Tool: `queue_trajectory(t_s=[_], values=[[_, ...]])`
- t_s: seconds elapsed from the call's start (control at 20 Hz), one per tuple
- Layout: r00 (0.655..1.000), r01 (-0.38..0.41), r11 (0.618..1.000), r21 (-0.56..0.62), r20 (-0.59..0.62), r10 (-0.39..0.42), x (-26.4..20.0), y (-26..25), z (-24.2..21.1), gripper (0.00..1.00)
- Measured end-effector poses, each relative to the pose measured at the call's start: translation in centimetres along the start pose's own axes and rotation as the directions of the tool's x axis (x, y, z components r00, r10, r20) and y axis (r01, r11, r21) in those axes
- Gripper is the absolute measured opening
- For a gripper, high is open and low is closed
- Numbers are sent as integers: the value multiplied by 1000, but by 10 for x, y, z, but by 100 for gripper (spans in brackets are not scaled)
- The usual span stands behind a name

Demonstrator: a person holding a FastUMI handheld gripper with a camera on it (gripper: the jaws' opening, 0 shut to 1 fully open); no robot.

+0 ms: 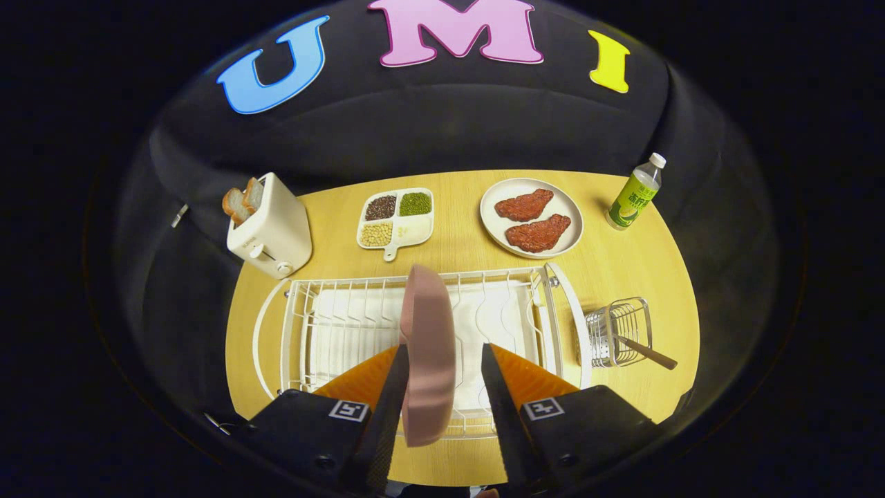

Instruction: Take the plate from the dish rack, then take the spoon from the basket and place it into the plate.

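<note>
Your jaws [442, 387] stand partly open with the pink plate [427, 353] on edge between them. The left finger looks to touch the plate's face, but a clear gap shows between the plate and the right finger, so I judge you have no firm hold of it yet; whether the plate rests in the dish rack [422, 332] or hangs against that one finger I cannot tell.

To do this step well, close evenly until both fingers press the plate near its lower half, then lift straight up along the rack's wires so the rim does not catch. Carry it upright, and lay it flat on a bare part of the desk [456, 242], near the wire basket [617, 330] that stands just right of the rack, so the spoon has a short trip.

The spoon [650, 354] shows as a brown handle poking out of the basket; its bowl is hidden behind the wires. The plate's lowest edge drops below the fingers, so where it sits is hard to make out. Beyond the rack stand a toaster [271, 227], a divided dish [397, 219], a plate of meat [531, 216] and a bottle [636, 192], all well clear of your path
</note>
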State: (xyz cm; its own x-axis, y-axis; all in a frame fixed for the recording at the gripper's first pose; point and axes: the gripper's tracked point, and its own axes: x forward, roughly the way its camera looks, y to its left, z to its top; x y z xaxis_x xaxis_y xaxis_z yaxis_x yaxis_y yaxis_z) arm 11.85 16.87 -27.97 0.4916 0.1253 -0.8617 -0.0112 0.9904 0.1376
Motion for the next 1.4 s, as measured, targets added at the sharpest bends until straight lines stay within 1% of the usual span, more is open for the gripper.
queue_trajectory(t_s=[0.05, 0.1, 0.15, 0.25, 0.3, 0.35, 0.4, 0.5, 0.6, 0.65, 0.75, 0.8, 0.85, 0.9, 0.95, 1.1, 1.15, 1.25, 1.4], values=[[999, 28, 1000, 1, -20, -28, 4, -2, -3, 63], [998, 45, 999, 3, -46, -45, 6, -2, -6, 50], [996, 65, 998, 12, -68, -64, 7, -2, -11, 42], [988, 132, 991, -10, -78, -133, 8, -8, -10, 34], [979, 182, 982, -43, -80, -185, 7, -16, -10, 30], [971, 223, 972, -72, -74, -228, 6, -19, -9, 28], [968, 234, 968, -88, -74, -241, 5, -16, -6, 25], [960, 259, 956, -137, -68, -270, 3, -11, -2, 23], [952, 289, 936, -203, -44, -304, -3, -8, 7, 22], [946, 312, 918, -245, -14, -325, -7, -7, 16, 22], [930, 356, 869, -343, 37, -366, -19, -4, 33, 22], [925, 370, 847, -383, 61, -376, -23, -1, 42, 22], [924, 374, 834, -406, 87, -373, -26, 3, 49, 22], [929, 364, 835, -412, 103, -355, -29, 8, 54, 22], [936, 348, 846, -404, 105, -335, -32, 11, 56, 22], [963, 271, 903, -334, 89, -256, -45, 9, 55, 22], [972, 235, 924, -302, 82, -220, -50, 7, 51, 22], [987, 158, 954, -254, 65, -146, -59, 3, 38, 22], [999, 43, 983, -176, 36, -37, -73, -10, 9, 22]])
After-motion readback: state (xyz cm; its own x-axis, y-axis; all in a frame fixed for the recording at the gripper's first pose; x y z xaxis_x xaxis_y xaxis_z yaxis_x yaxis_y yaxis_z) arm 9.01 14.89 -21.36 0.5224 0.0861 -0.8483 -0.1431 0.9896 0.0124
